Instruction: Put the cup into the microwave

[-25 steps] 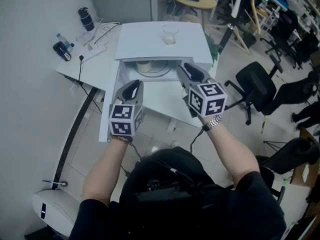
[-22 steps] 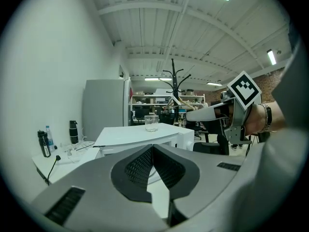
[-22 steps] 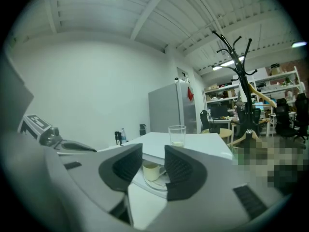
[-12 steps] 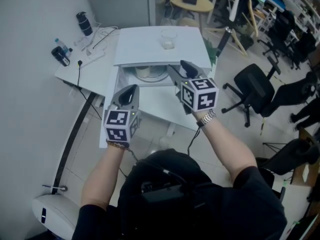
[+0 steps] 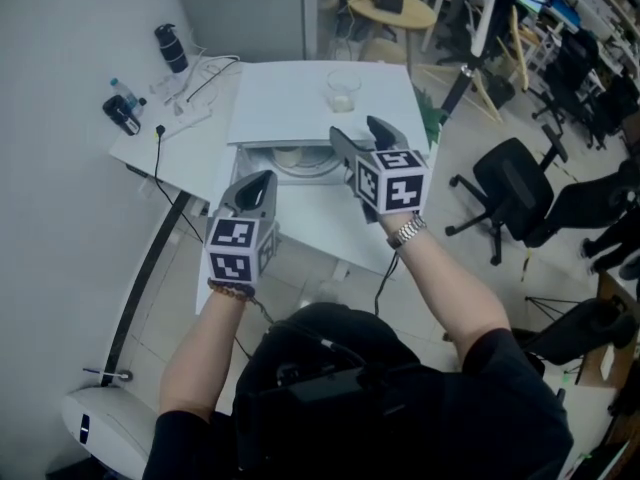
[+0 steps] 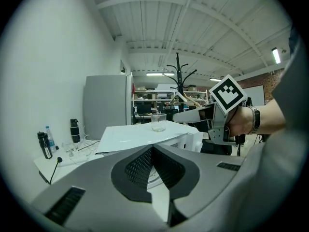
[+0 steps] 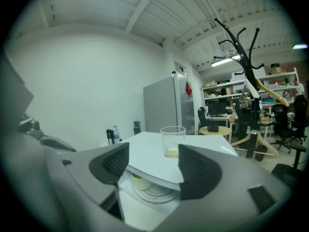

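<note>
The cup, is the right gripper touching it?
Apart. The right gripper view shows the right gripper, jaws just opened wider and empty, short of the cup on the microwave.

The right gripper (image 7: pixel 153 169) had just been opening its jaws, which stood apart with nothing between them; beyond, a clear cup (image 7: pixel 173 141) stood upright on the white microwave (image 7: pixel 203 144); below, its turntable (image 7: pixel 152 193) showed.

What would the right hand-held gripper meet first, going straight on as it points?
Probably the glass cup on the microwave, seen through the gap of the right hand-held gripper, whose empty jaws have just been opening. The microwave's front edge, nearer and lower, might touch first; depth is unclear.
</note>
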Demonstrator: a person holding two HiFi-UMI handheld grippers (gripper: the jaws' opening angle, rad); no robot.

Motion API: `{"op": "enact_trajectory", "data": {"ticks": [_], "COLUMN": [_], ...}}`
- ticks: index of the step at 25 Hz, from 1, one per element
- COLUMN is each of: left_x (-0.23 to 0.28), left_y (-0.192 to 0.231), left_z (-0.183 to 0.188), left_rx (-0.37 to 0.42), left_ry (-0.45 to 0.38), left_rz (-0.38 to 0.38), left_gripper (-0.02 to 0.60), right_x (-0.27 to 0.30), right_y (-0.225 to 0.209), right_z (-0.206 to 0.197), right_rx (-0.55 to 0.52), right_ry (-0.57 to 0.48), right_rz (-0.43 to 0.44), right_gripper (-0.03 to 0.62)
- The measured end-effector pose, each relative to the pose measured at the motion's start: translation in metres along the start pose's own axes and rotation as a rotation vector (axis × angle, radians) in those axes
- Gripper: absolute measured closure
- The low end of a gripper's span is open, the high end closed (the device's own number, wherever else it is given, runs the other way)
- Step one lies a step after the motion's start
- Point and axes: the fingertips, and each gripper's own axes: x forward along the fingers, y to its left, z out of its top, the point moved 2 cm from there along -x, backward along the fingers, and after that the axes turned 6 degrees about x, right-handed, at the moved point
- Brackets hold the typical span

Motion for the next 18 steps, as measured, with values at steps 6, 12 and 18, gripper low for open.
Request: {"op": "enact_trajectory", "data": {"ticks": [6,12,18], "left_x": [0.022,0.046,0.068], "left_y": [0.01,0.018,0.026], "left_z": [0.0,0.004,0.014], "left_rx": [-0.02,-0.048,-0.066], "left_ry": [0.037,0.102,0.159], "left_rz": [0.017,0.024,0.026], "left_gripper": [0.581,0.58,0.58], "right_x": [0.032,0.063,0.09], "right_y": [-0.018,-0.031,-0.037], "right_z": [0.006,0.008,0.009], "right_rx": [0.001,0.001,-0.003], "right_ry": [0.023,0.053,0.082], "right_rz": [-0.012,-0.014,-0.017], "right_gripper": [0.214,0.191,0.169]}}
